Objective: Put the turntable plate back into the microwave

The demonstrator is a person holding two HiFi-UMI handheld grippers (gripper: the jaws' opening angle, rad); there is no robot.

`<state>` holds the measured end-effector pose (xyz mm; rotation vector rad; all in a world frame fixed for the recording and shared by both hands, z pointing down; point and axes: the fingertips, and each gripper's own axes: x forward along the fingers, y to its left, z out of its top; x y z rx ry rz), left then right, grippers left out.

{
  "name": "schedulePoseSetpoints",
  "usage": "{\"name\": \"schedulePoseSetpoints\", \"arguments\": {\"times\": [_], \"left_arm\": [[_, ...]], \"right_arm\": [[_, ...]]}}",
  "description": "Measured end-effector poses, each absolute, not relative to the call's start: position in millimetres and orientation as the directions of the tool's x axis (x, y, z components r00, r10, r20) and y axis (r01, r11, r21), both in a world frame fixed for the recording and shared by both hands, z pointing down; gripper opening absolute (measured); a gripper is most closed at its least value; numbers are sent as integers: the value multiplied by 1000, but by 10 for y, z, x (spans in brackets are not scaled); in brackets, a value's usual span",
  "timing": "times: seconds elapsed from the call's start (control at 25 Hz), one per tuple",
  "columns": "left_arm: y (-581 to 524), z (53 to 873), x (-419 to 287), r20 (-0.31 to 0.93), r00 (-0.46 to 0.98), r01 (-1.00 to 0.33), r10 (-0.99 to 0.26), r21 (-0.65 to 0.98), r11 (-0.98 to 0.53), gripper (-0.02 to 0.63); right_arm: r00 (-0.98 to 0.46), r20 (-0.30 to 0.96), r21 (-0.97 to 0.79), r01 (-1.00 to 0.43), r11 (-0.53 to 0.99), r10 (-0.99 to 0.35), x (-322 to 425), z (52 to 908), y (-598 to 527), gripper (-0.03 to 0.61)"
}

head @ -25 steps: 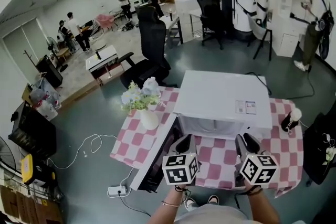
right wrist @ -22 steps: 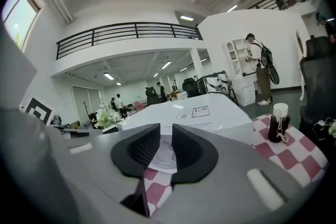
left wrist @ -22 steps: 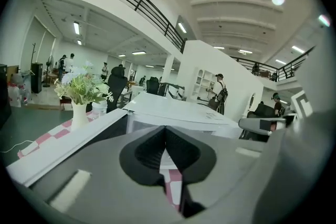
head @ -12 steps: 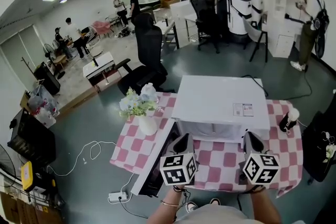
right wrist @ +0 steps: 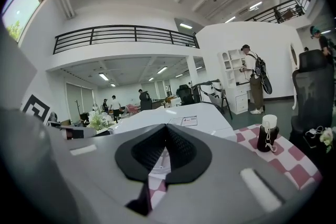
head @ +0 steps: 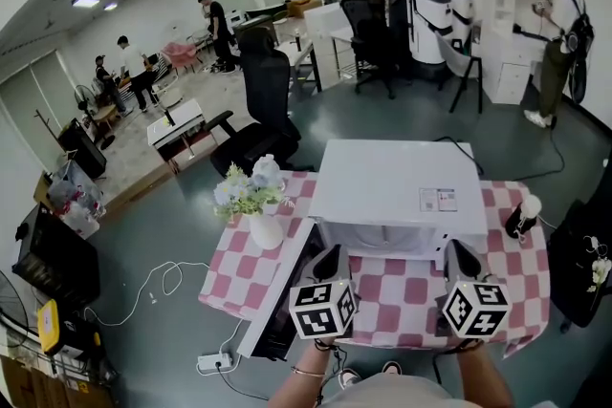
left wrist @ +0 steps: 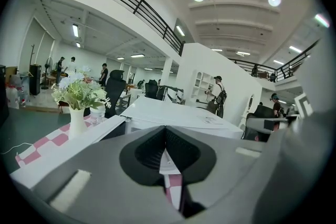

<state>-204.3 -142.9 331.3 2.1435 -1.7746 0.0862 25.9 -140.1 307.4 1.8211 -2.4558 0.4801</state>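
Left gripper: jaws together, empty. Right gripper: jaws together, empty. Both point at the open front of the microwave, just ahead and equally near. Turntable plate: in neither gripper and not clearly visible; probably inside the cavity, hidden under the top.

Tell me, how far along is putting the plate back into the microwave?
Done: the microwave has its door open. In hand: nothing; the left claw and right claw are both shut and empty, in front of it. The plate shows clearly in no view, so whether it already sits inside is unclear. Left, probably: checking that and closing the door.
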Motion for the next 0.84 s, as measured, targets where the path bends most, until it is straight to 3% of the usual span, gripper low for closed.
{"name": "schedulePoseSetpoints", "arguments": {"times": [0.84], "left_arm": [[-1413,3354,-1901,269,229,-956,-935,244,-164,-2]], "right_arm": [[-297,226,-221,-943,248,-928,380,3082,-1339,9]]}}
